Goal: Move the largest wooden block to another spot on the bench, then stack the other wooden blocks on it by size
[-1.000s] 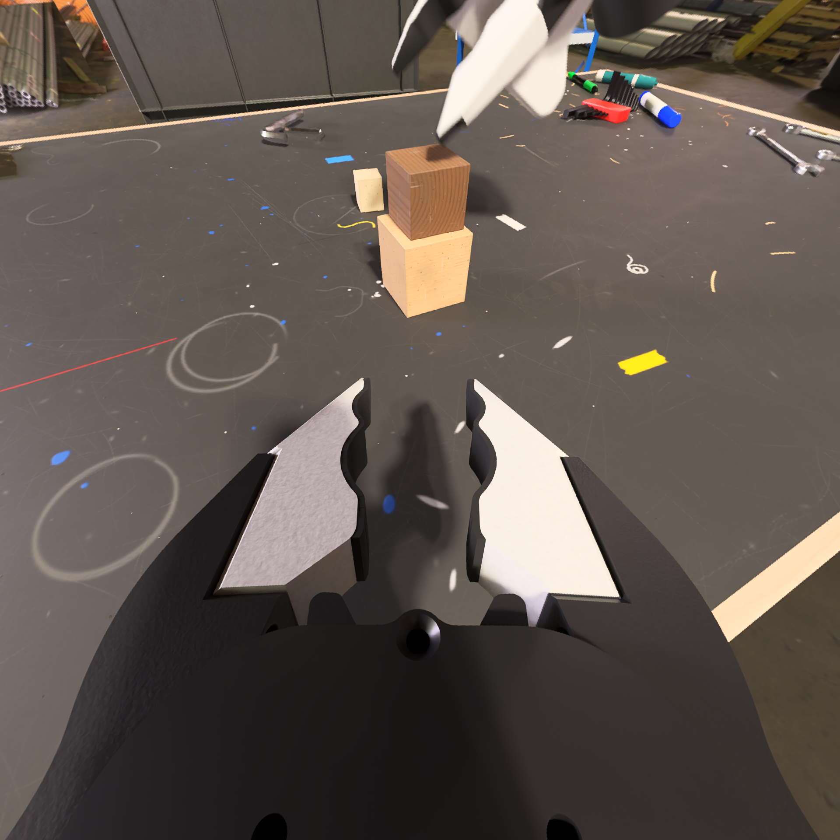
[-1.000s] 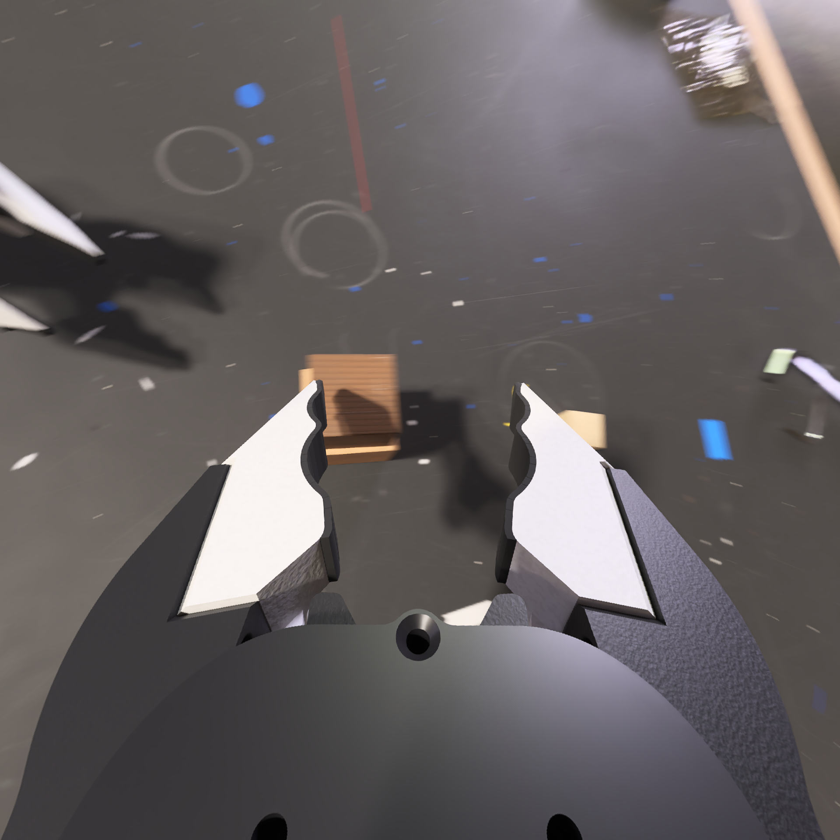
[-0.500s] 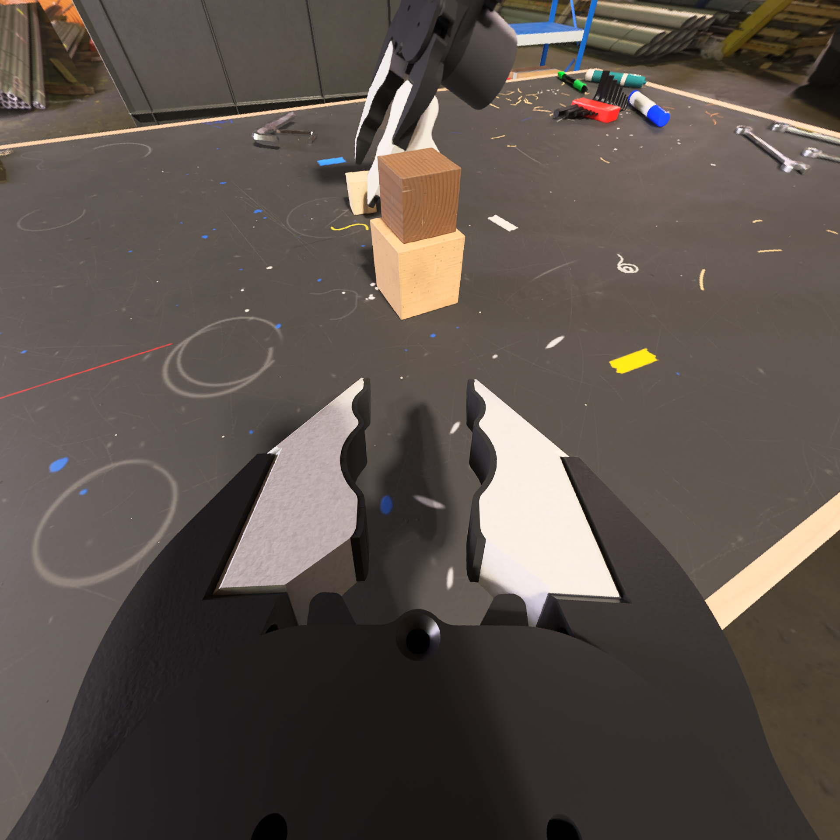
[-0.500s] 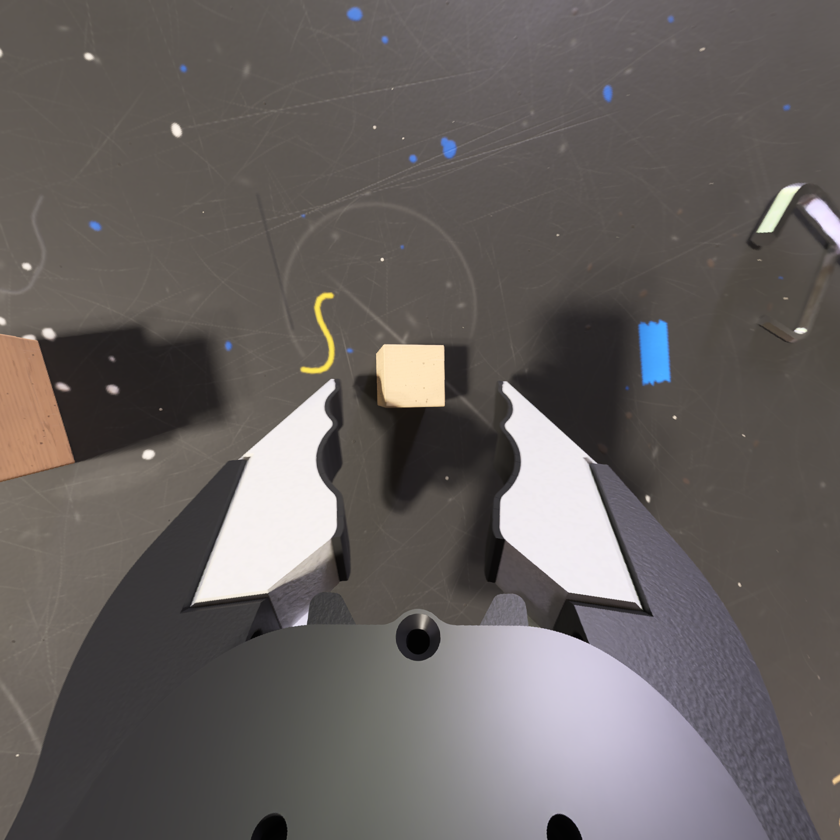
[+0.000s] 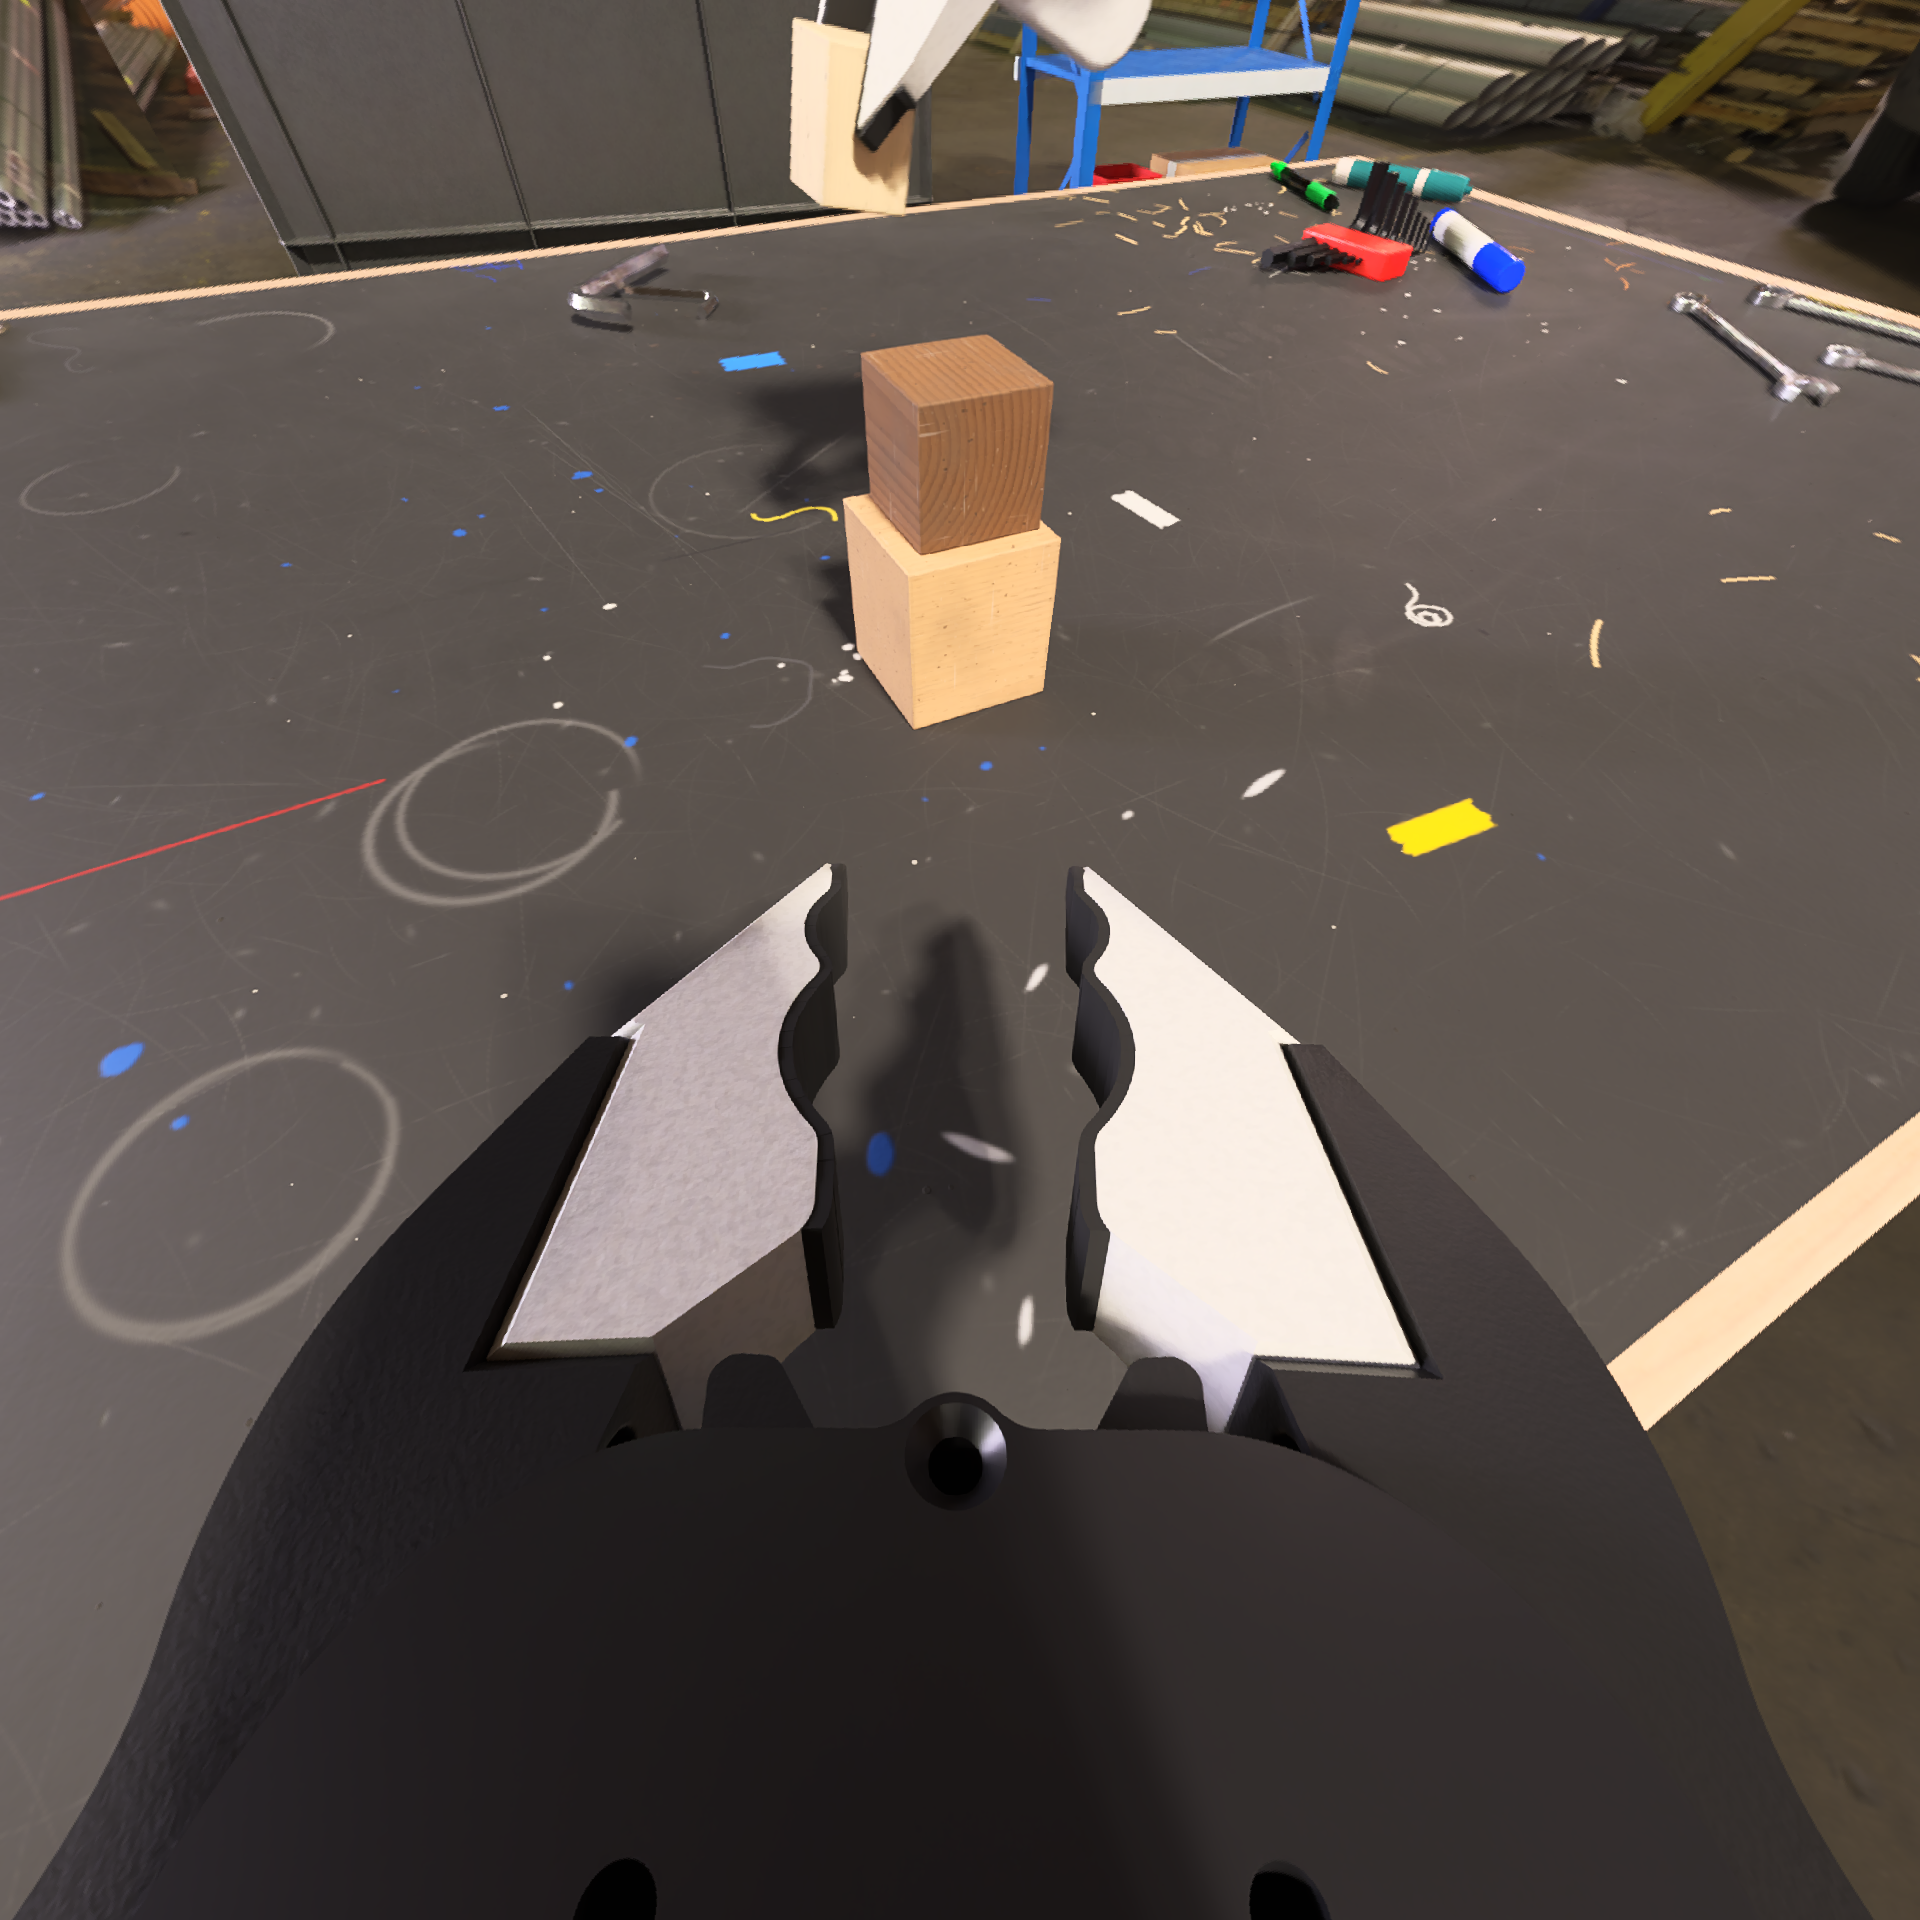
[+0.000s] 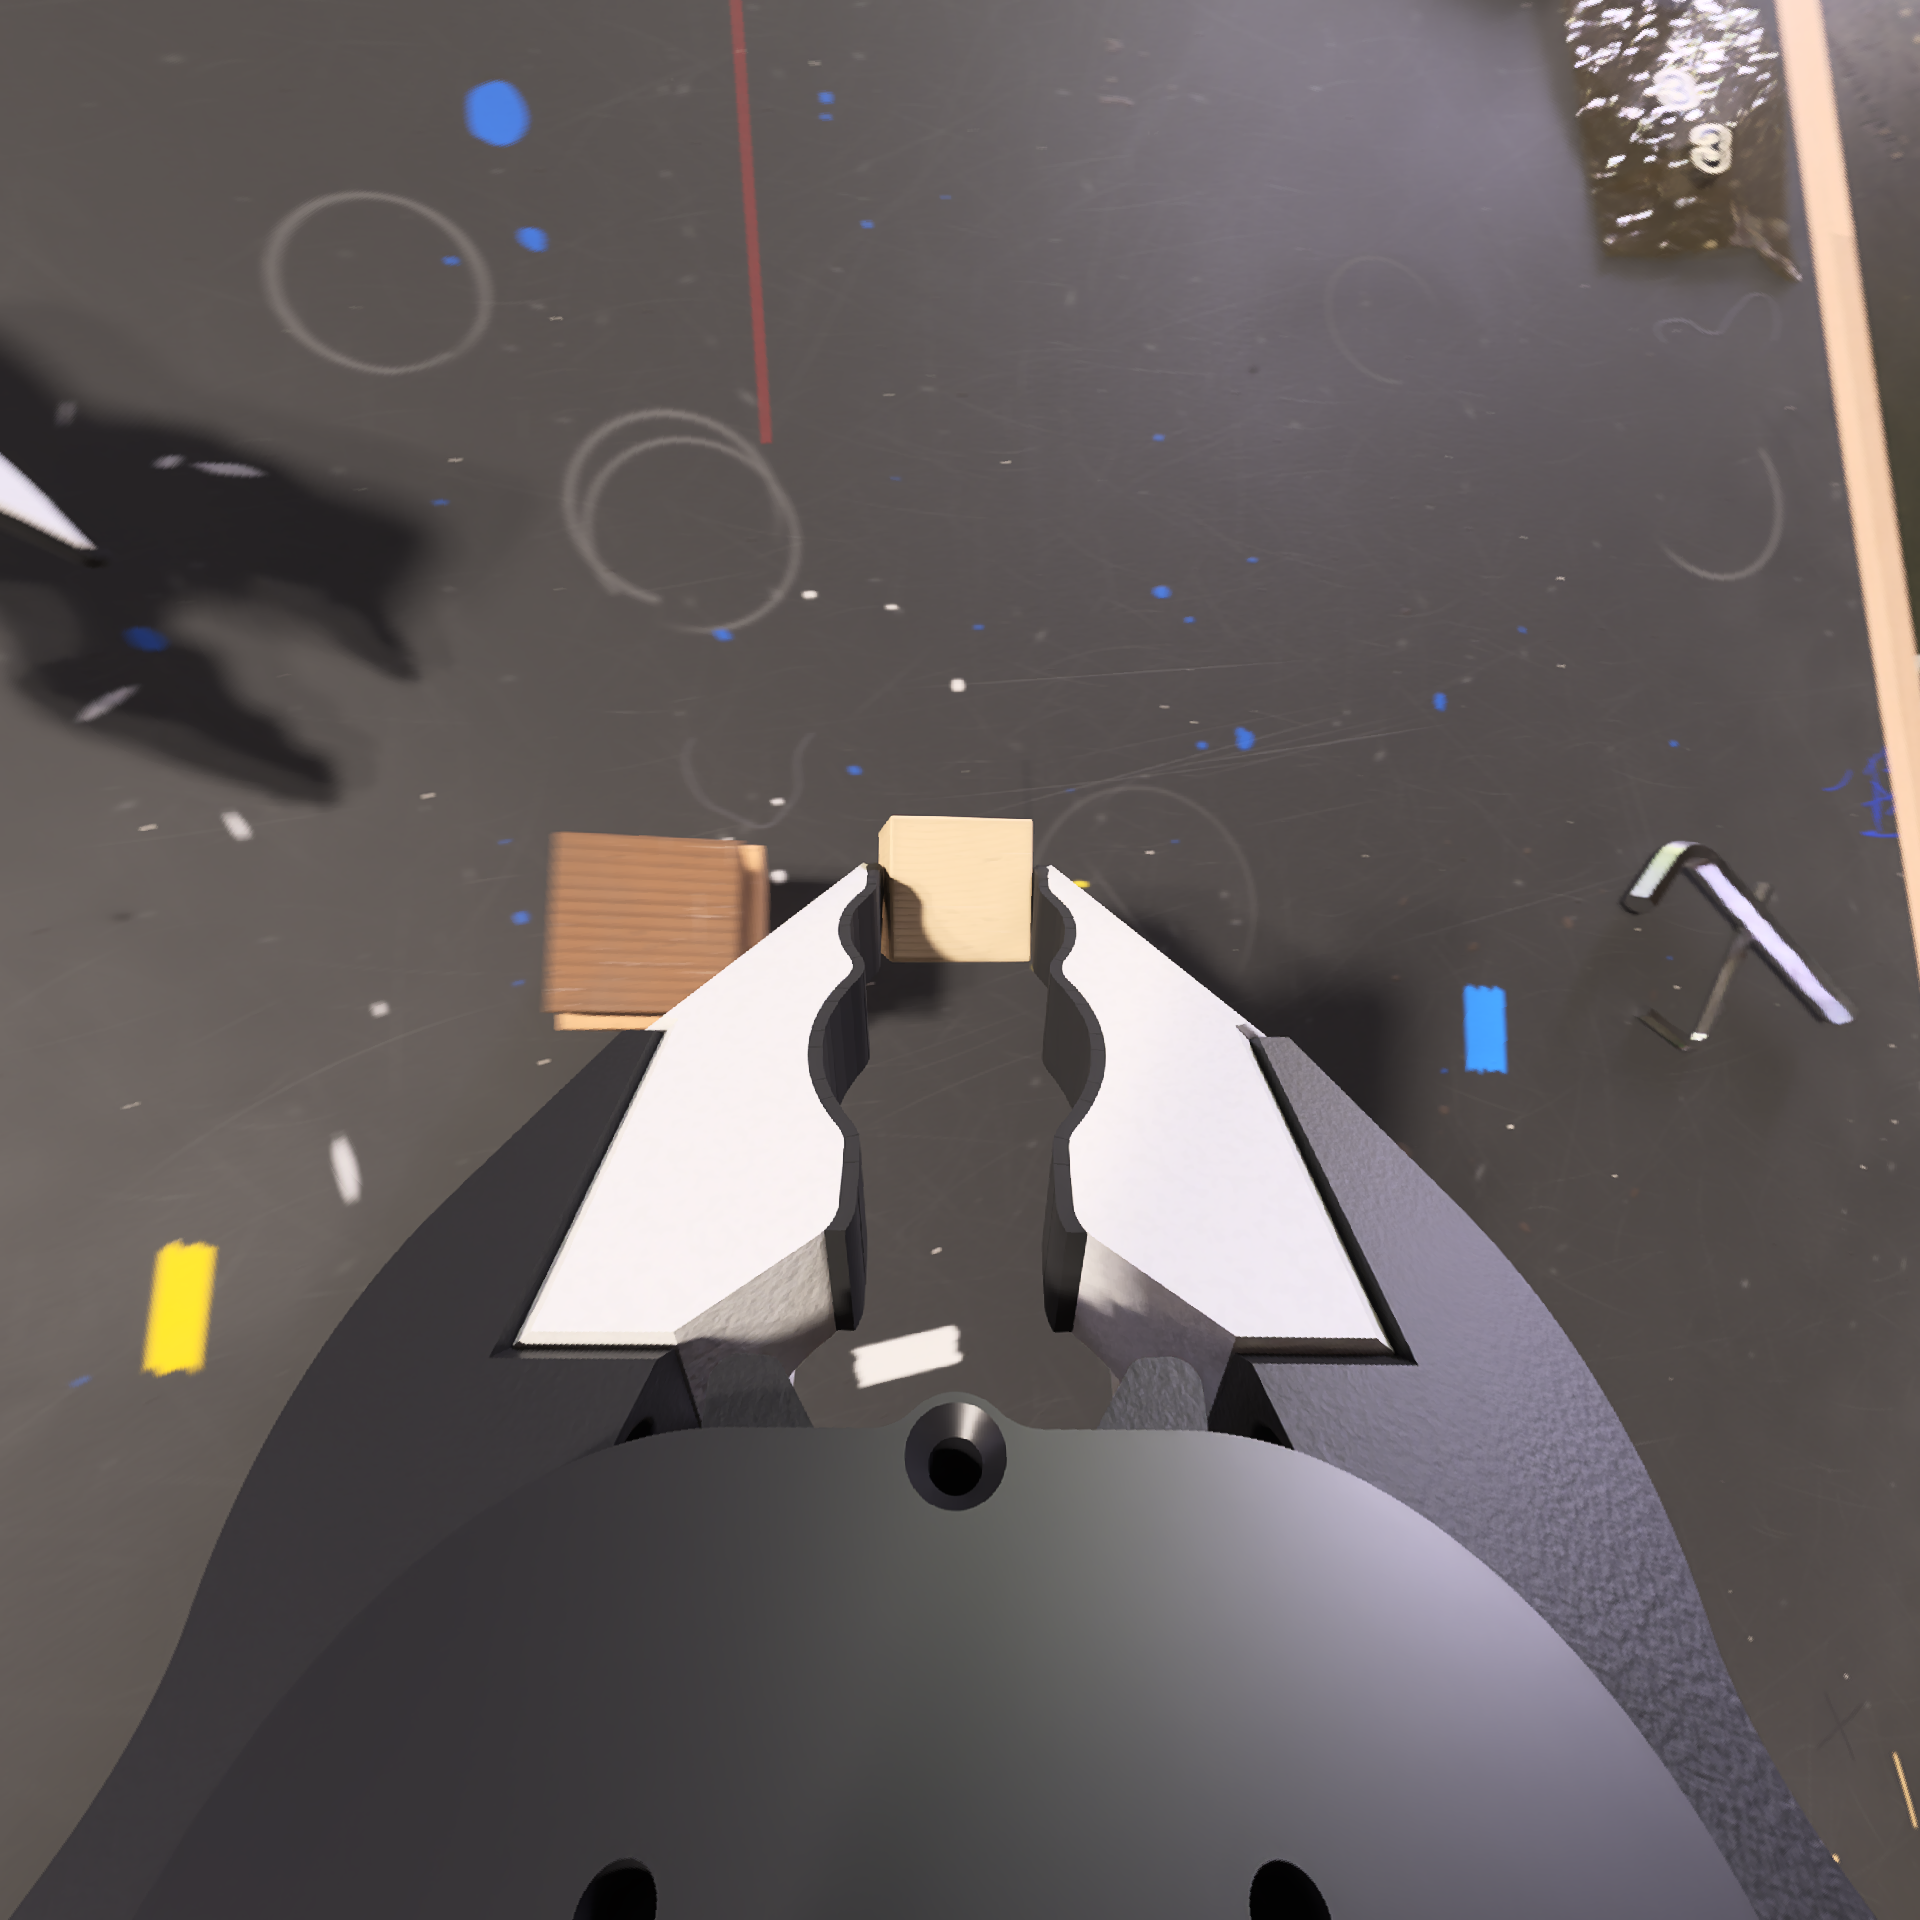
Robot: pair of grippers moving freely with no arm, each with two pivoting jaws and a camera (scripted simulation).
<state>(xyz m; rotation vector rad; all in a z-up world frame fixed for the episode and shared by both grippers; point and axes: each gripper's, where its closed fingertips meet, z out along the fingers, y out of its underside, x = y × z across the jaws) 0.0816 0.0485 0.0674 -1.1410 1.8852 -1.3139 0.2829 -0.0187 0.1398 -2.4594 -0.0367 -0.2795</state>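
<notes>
A large pale wooden block [image 5: 951, 623] stands on the dark bench, with a brown medium block [image 5: 956, 442] stacked on it. In the right wrist view the brown block's top [image 6: 644, 925] lies below and to the left. My right gripper [image 6: 956, 878] is shut on the small pale block [image 6: 958, 888] and holds it high above the bench, to the right of the stack. In the left wrist view that small block [image 5: 847, 120] hangs high at the top, behind the stack. My left gripper [image 5: 956, 883] is open and empty, low over the bench in front of the stack.
A metal clamp [image 6: 1745, 935] and blue tape [image 6: 1484, 1029] lie to the right in the right wrist view. Yellow tape [image 5: 1439, 828], wrenches [image 5: 1756, 348], a red hex-key set [image 5: 1351, 249] and markers [image 5: 1475, 249] lie toward the right and far side. The bench edge [image 5: 1756, 1268] runs at the right.
My right gripper closed on the small pale block and lifted it off the bench, up and toward the stack. My left gripper stayed in place, open.
</notes>
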